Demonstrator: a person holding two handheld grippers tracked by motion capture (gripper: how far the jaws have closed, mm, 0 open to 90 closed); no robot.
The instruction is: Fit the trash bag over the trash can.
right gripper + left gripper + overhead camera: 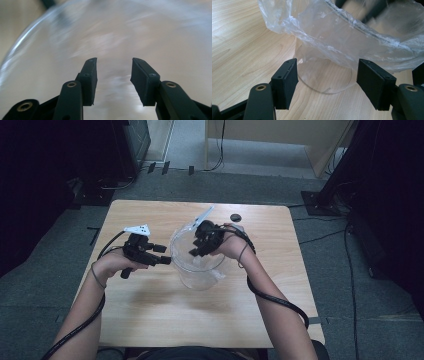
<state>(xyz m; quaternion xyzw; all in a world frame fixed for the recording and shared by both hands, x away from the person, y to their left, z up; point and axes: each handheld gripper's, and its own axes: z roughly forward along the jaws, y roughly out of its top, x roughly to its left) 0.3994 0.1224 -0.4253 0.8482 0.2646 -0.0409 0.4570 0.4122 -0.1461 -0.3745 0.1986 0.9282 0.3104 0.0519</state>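
A clear round plastic container (pixel 198 272) stands at the middle of the wooden table (pixel 150 310), lined with a thin clear plastic bag (pixel 332 32) that folds over its rim. My left gripper (pixel 165 261) is level at the container's left side. In the left gripper view it (pixel 327 85) is open, with the container's lower wall (pixel 322 72) just beyond the pads and apart from them. My right gripper (pixel 195 251) hangs over the container's mouth and points down into it. In the blurred right gripper view it (pixel 113 75) is open, nothing between the pads, with the rim (pixel 25 37) curving at the left.
A small black round object (pixel 235 217) lies near the table's far edge, behind the right hand. Cables trail from both grippers along the forearms. Beyond the table, dark stands and cables (pixel 320 200) sit on the grey floor.
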